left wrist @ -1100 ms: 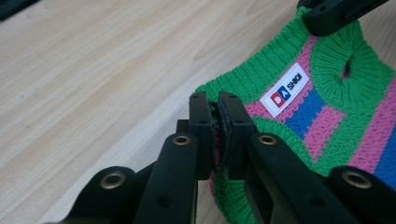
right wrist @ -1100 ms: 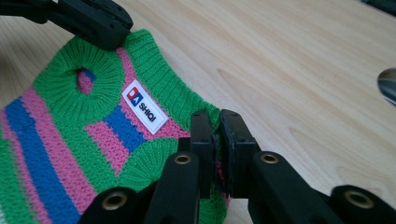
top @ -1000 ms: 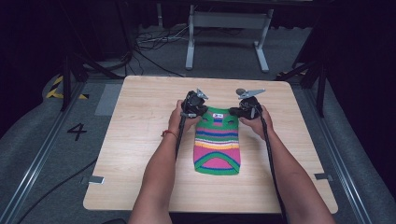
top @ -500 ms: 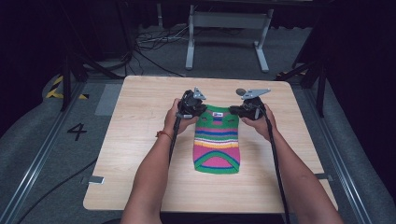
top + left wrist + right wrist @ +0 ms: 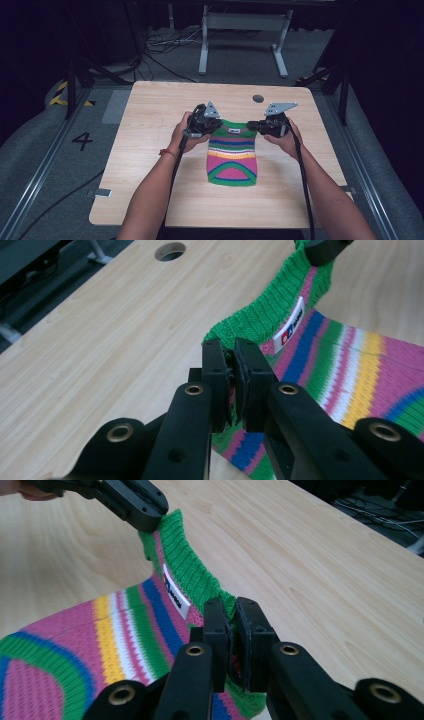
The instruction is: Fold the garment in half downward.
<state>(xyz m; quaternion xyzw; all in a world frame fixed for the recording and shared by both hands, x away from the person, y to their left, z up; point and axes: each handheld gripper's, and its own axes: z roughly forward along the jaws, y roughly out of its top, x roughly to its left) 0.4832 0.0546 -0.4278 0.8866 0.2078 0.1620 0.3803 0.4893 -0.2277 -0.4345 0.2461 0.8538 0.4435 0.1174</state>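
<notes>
Your left tongs (image 5: pixel 231 375) pinch the green collar of the striped sweater (image 5: pixel 232 157) at one top corner, and your right tongs (image 5: pixel 231 630) clamp the other corner. The collar is raised and stretched between them, with a white label (image 5: pixel 291 325) at its middle. The sweater's body lies flat on the table (image 5: pixel 150 125), hem toward you.

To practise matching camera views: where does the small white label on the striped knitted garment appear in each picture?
High view: white label at centre, under the green collar, between the two claws.
Left gripper view: upper right, beyond its own jaws.
Right gripper view: centre left, just left of its own jaws.
Shared landmark: the green collar.
</notes>
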